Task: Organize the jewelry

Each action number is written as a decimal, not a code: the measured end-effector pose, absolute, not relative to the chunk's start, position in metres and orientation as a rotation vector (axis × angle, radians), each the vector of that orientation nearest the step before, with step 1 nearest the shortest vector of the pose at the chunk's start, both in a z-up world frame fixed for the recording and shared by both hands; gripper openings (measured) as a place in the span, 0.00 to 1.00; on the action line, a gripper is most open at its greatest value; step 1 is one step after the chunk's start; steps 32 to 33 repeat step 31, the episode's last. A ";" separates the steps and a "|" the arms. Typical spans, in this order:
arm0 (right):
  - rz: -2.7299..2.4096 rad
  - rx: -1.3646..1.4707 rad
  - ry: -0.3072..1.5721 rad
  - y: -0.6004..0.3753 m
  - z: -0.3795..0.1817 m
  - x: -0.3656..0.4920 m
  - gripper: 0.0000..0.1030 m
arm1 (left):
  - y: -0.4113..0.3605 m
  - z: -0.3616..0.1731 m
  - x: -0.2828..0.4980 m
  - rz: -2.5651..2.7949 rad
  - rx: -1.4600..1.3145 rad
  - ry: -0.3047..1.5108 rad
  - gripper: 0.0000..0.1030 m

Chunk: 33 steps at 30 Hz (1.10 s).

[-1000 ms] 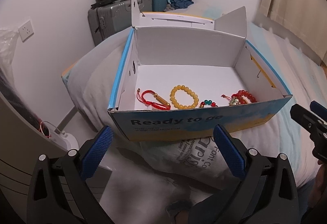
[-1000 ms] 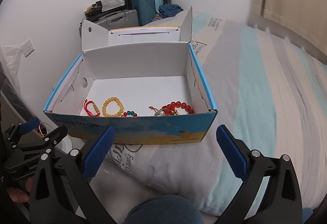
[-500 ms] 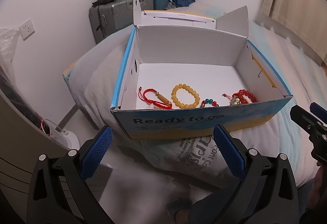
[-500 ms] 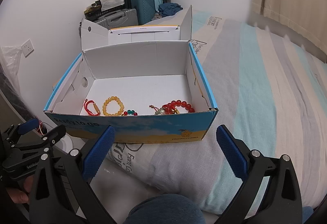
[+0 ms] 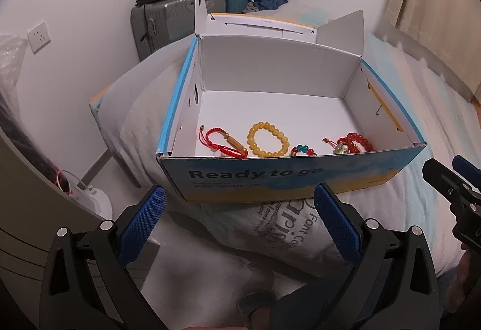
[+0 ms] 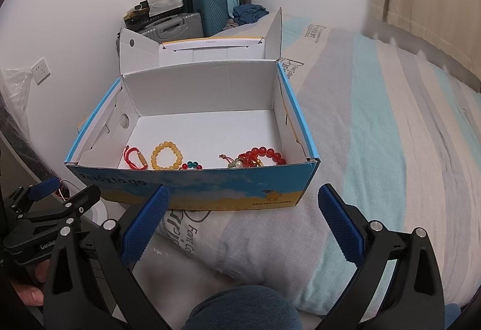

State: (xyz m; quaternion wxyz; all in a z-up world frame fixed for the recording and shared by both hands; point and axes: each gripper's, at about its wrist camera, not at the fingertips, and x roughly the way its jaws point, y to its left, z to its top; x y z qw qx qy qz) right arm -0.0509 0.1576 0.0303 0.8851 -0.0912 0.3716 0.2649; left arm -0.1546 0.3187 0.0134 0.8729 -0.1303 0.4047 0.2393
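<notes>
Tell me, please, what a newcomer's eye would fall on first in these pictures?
Probably the open cardboard box printed "Ready to go", resting on a pillow on the striped bed. Along its near wall lie a red cord bracelet, a yellow bead bracelet and a red bead bracelet. Both the left hand-held gripper and the right hand-held gripper are open, short of the box.

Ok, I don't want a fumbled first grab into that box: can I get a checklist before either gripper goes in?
1. Left gripper open and empty: ok.
2. Right gripper open and empty: ok.
3. Box lid folded back, way in clear: ok.
4. Yellow bead bracelet and red cord bracelet lying apart, each easy to single out: ok.
5. Red bead bracelet free of the smaller beaded pieces beside it: cannot tell, the front wall hides part.
6. Box steady on the soft pillow: cannot tell.
</notes>
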 end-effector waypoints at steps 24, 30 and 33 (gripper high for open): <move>0.550 -0.180 0.773 0.157 0.033 -0.051 0.93 | 0.301 0.025 -0.153 0.499 -0.201 0.837 0.94; 0.543 -0.179 0.777 0.158 0.031 -0.051 0.93 | 0.304 0.026 -0.153 0.501 -0.224 0.845 0.94; 0.541 -0.178 0.778 0.158 0.030 -0.051 0.93 | 0.304 0.026 -0.153 0.501 -0.224 0.849 0.94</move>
